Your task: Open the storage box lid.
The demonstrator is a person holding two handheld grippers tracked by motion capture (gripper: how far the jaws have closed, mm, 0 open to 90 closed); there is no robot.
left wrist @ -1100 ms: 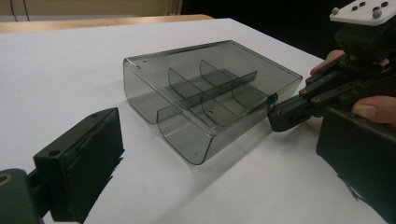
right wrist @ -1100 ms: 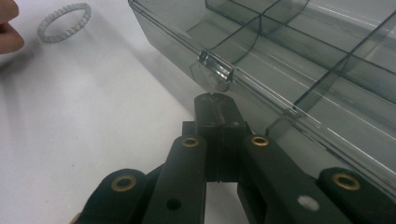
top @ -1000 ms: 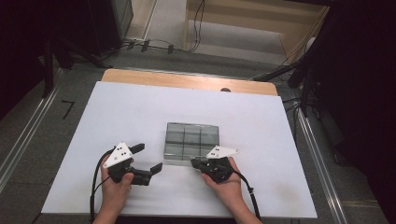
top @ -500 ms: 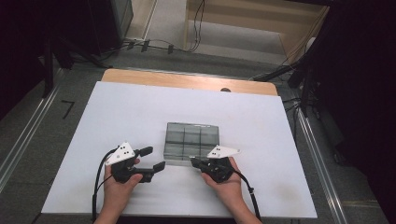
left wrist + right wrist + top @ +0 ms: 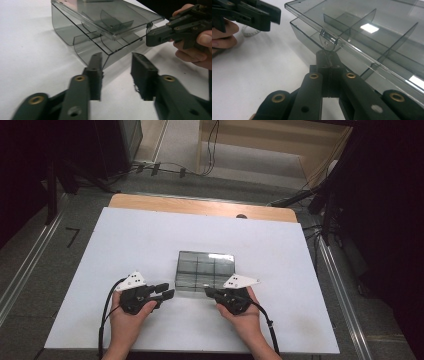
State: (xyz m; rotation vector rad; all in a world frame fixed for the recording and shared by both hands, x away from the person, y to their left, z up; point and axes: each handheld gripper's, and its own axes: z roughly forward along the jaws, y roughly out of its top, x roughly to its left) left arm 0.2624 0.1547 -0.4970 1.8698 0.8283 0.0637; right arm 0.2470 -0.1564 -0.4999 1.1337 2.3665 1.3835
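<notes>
Smoky clear plastic box [image 5: 205,272] sits at frame centre on the white surface [image 5: 125,240]. My right tongs [image 5: 327,56], closed, seemingly touch its front latch [image 5: 327,41]; my left tongs [image 5: 116,75], open, face its near-left corner.

Smoky grey see-through plastic divided box [image 5: 205,272] on a white table [image 5: 125,240]; both grippers' fingers [image 5: 96,71] matte black with brass-coloured rivets

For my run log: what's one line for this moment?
left claw: open, near box corner | right claw: shut at lid latch | smoky divided box: lid ajar
</notes>
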